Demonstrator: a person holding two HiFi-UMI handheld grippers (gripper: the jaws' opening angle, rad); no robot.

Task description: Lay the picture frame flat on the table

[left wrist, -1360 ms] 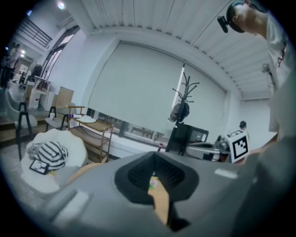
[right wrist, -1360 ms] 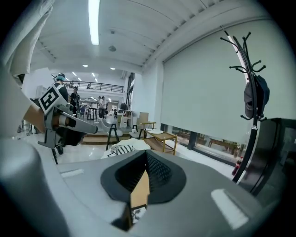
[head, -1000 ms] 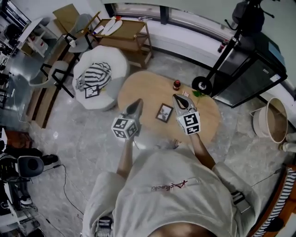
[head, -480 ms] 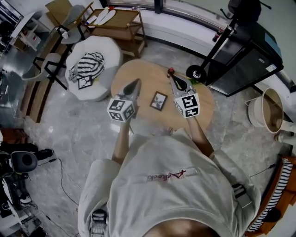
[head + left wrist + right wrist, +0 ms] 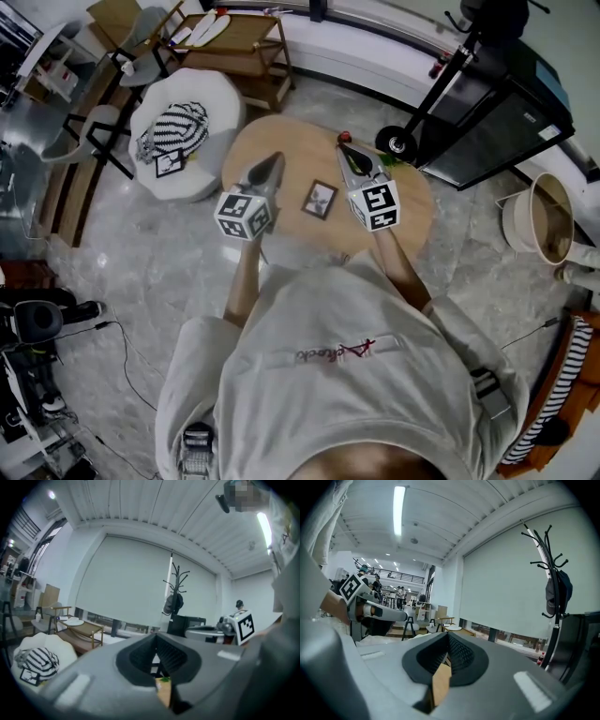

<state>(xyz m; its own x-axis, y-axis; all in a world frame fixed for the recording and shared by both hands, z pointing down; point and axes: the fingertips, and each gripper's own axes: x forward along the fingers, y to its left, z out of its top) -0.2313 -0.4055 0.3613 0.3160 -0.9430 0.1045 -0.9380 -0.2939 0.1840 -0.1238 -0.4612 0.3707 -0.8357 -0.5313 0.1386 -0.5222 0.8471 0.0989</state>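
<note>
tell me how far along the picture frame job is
Looks done: the picture frame seems to lie face up on the round table, though this steep overhead angle can't rule out a slight lean. In hand: nothing. The left gripper and the right gripper are shut and empty, either side of the frame, not touching it. Left: probably nothing.

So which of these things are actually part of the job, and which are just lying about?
Part of the job:
frame
table
left gripper, shut and empty
right gripper, shut and empty

Just lying about:
small red thing on the table
pouf
striped cloth on the pouf
wooden shelf
basket
</note>
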